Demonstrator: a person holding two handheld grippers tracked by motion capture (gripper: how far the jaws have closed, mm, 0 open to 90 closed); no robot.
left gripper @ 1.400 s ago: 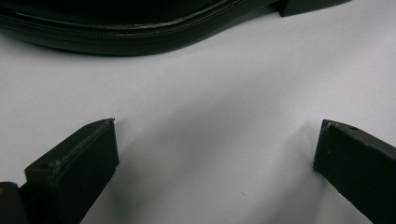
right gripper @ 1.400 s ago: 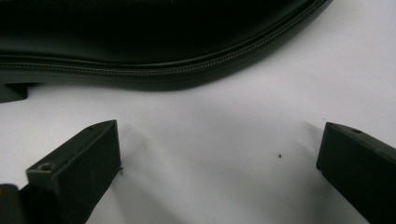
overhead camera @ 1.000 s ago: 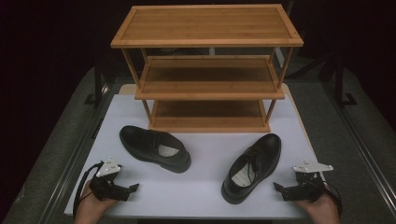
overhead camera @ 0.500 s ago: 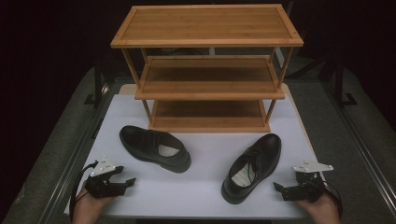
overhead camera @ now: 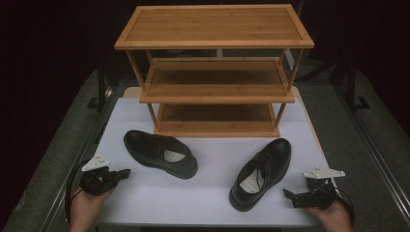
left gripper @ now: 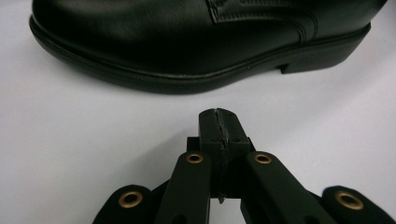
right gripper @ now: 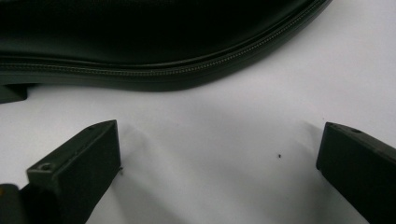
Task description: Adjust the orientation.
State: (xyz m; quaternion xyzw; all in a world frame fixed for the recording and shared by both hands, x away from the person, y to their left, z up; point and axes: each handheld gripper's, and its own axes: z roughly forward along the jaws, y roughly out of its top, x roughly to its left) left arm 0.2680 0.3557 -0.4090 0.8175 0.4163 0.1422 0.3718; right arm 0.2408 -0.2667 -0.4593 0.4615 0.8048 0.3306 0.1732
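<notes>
Left claw (left gripper: pixel 219 122) jaws just closed empty, shoe (left gripper: pixel 187 42) just ahead.

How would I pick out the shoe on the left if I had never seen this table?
Find the wooden three-shelf rack at the back of the white table. In front of its left corner lies a black shoe. Unlike the other shoe, which points toward the rack, it lies crosswise, toe toward the table's middle.

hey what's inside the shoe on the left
The left shoe shows a pale insole at its opening with nothing lying on it. The toe end inside is covered by the upper, so that part is hidden.
</notes>
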